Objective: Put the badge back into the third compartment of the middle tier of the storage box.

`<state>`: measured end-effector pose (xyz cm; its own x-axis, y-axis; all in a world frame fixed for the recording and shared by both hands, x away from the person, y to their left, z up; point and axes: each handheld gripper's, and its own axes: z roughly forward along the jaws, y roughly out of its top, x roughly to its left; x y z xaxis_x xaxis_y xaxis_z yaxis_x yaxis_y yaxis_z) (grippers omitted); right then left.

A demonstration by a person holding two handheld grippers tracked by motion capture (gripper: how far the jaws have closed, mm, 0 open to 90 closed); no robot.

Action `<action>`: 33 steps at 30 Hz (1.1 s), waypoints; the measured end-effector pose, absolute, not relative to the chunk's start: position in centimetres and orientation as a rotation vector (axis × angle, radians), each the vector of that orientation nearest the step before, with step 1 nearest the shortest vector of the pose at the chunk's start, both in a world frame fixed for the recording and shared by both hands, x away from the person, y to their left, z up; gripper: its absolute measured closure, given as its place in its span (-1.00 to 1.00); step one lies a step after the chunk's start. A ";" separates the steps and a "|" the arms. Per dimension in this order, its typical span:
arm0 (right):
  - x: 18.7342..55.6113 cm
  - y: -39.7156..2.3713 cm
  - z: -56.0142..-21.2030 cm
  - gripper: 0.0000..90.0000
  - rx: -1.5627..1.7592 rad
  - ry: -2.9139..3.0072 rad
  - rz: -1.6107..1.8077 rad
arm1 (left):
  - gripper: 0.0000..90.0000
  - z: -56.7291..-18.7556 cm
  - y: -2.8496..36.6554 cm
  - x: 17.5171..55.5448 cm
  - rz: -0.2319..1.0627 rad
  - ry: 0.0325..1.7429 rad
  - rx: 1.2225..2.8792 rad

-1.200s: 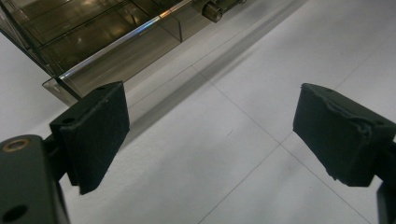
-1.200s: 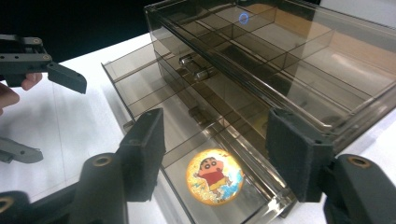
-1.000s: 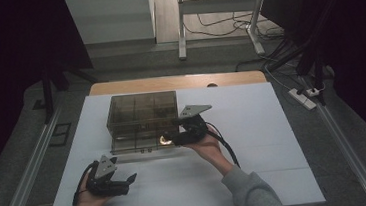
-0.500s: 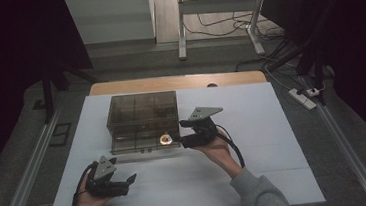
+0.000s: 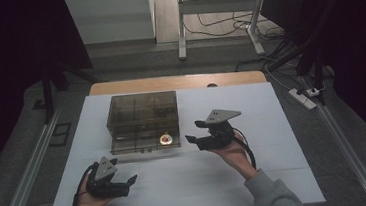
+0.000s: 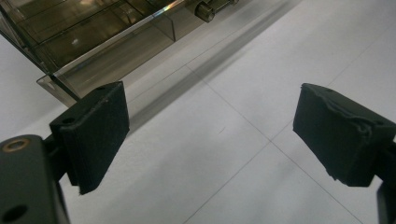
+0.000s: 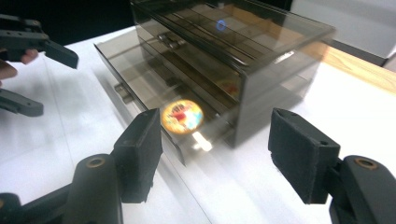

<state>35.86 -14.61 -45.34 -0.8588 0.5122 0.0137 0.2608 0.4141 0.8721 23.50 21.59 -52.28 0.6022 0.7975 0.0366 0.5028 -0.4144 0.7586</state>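
Up close, both tongs [image 5: 190,132] [image 5: 132,180] gape empty; right gripper view reveals a round sticker [image 7: 182,115] in the drawer box [image 5: 142,117].

My jaws are black, with matt black pads [image 7: 140,154] on dark grey arms, and brass-coloured rivets sit at their bases. My right gripper [image 5: 198,131] wears a pale grey plate on top, and so does my left gripper [image 5: 127,180]. The drawer box [image 5: 142,117] is smoky brown and see-through. In its open drawer lies a round disc [image 7: 182,116], orange-yellow at the rim, with red and light blue marks. The table [image 5: 273,120] is white, edged in light wood at the back.
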 end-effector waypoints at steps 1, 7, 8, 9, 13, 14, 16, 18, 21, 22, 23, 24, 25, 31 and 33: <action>35.7 -15.4 -45.4 -0.24 0.687 2.406 1.417 | -0.76 -52.3 21.6 23.5 0.515 1.024 2.095; 35.3 -17.4 -45.9 -0.24 0.722 2.385 1.394 | -0.76 -52.2 21.7 23.5 0.504 1.018 2.087; 35.2 -17.8 -46.0 -0.24 0.728 2.379 1.394 | -0.76 -52.2 21.6 23.5 0.502 1.016 2.088; 35.1 -18.2 -46.0 -0.24 0.739 2.375 1.388 | -0.76 -52.2 21.6 23.5 0.501 1.014 2.090; 34.7 -19.9 -46.2 -0.24 0.759 2.357 1.377 | -0.76 -52.3 21.5 23.5 0.495 1.009 2.093; 34.6 -20.3 -46.3 -0.24 0.765 2.349 1.380 | -0.76 -52.3 21.5 23.5 0.495 1.009 2.093; 34.3 -21.2 -46.4 -0.24 0.771 2.339 1.371 | -0.76 -52.2 21.5 23.5 0.494 1.010 2.091; 34.0 -22.1 -46.6 -0.25 0.778 2.328 1.358 | -0.76 -52.2 21.5 23.5 0.493 1.010 2.091; 33.3 -24.2 -47.1 -0.25 0.807 2.313 1.339 | -0.76 -52.3 21.4 23.5 0.489 1.008 2.095; 33.3 -24.2 -47.1 -0.25 0.807 2.313 1.339 | -0.76 -52.3 21.3 23.5 0.487 1.008 2.096; 33.1 -24.7 -47.2 -0.25 0.816 2.305 1.339 | -0.76 -52.3 21.3 23.5 0.485 1.008 2.097; 32.9 -25.3 -47.4 -0.25 0.826 2.302 1.332 | -0.76 -52.3 21.3 23.6 0.483 1.008 2.098; 32.7 -25.9 -47.6 -0.26 0.837 2.298 1.328 | -0.76 -52.3 21.2 23.6 0.482 1.008 2.099; 31.7 -29.3 -48.7 -0.28 0.904 2.284 1.265 | -0.76 -52.4 21.1 23.6 0.480 1.007 2.104; 31.4 -30.4 -49.0 -0.28 0.937 2.271 1.261 | -0.76 -52.4 21.1 23.6 0.479 1.008 2.104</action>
<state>31.44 -30.44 -48.98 -0.7069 0.7073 -0.0060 0.3687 0.3758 0.8502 23.64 21.08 -52.39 0.6213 0.7834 0.0150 0.5065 -0.4162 0.7552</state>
